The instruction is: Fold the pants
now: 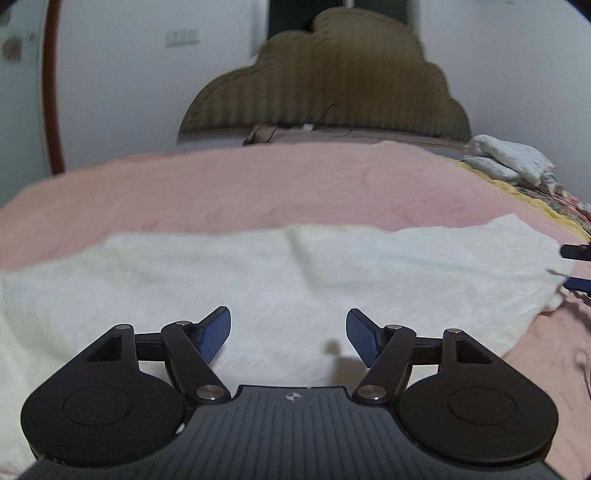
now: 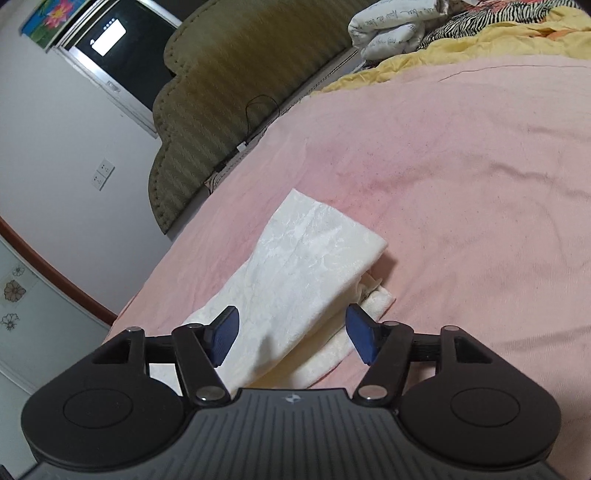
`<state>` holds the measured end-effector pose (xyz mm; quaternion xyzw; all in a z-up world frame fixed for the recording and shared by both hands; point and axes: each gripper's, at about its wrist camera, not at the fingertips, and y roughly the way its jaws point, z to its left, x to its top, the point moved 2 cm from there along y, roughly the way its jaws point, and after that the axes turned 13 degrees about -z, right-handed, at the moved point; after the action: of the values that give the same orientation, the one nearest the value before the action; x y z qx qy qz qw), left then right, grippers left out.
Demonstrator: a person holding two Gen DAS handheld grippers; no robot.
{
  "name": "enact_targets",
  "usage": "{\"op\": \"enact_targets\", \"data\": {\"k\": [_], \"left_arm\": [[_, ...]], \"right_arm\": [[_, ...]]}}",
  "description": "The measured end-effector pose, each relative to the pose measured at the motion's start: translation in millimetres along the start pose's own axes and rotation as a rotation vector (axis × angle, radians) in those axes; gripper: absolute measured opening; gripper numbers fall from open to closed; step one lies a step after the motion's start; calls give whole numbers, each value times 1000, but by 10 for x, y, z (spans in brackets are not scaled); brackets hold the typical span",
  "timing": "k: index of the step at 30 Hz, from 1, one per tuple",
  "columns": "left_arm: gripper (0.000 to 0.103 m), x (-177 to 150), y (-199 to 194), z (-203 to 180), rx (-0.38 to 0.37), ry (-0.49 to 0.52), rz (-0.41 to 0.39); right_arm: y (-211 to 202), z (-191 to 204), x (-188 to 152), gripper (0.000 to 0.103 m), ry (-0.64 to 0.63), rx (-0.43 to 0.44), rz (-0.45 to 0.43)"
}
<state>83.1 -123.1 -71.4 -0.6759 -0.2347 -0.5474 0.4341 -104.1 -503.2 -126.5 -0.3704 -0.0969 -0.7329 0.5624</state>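
Pants: I see the white pants (image 1: 258, 280) lying on the pink bed sheet (image 1: 221, 184), spread wide across the left wrist view. In the right wrist view the pants (image 2: 295, 273) look folded over in layers, with a lower layer showing out at the right edge.
Left tongs: my left tongs (image 1: 288, 338) are spread wide, with the blue pads (image 1: 216, 338) apart and nothing between them. They hang just above the near part of the pants.
Right tongs: my right tongs (image 2: 291, 334) are also spread, and the near end of the folded pants lies in the gap between the pads (image 2: 360, 338). I cannot tell if the pads touch the cloth.
Bed: the olive headboard (image 1: 325, 85) stands at the far end against the white wall (image 1: 129, 92).
Other things: a white printed bundle (image 2: 391, 29) and a yellow blanket (image 2: 480, 40) lie at the far right side of the bed, well apart from the pants.
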Motion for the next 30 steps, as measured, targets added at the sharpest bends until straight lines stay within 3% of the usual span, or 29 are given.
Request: {"op": "enact_targets", "data": {"k": [3, 5, 8, 12, 17, 20, 24, 25, 27, 28, 29, 30], "left_arm": [[73, -65, 57, 107, 22, -39, 26], [74, -74, 51, 104, 24, -30, 20], [86, -83, 53, 1, 20, 25, 30], [93, -99, 81, -1, 6, 32, 41], [95, -124, 93, 36, 0, 14, 41], [96, -130, 90, 27, 2, 16, 43], [97, -127, 101, 15, 2, 19, 44], [97, -125, 103, 15, 3, 20, 44], [98, -127, 105, 2, 3, 22, 45], [98, -129, 102, 0, 3, 23, 46], [98, -126, 106, -7, 3, 23, 46], [98, -126, 106, -8, 3, 23, 47]], "right_arm": [[-56, -57, -11, 63, 59, -13, -47], [-198, -123, -5, 64, 138, -70, -154], [-360, -177, -47, 66, 234, -124, -245], [-226, -126, -236, 66, 356, -37, -124], [-199, 56, -398, 66, 350, -47, -98], [-86, 140, -451, 66, 312, 0, -72], [105, 59, -316, 65, 291, 70, -119], [181, 30, -251, 63, 288, 70, -131], [332, -44, -135, 46, 285, 63, -123], [407, -82, -91, 28, 287, 60, -105], [465, -116, -58, 18, 293, 58, -93], [501, -148, -33, 17, 297, 67, -85]]}}
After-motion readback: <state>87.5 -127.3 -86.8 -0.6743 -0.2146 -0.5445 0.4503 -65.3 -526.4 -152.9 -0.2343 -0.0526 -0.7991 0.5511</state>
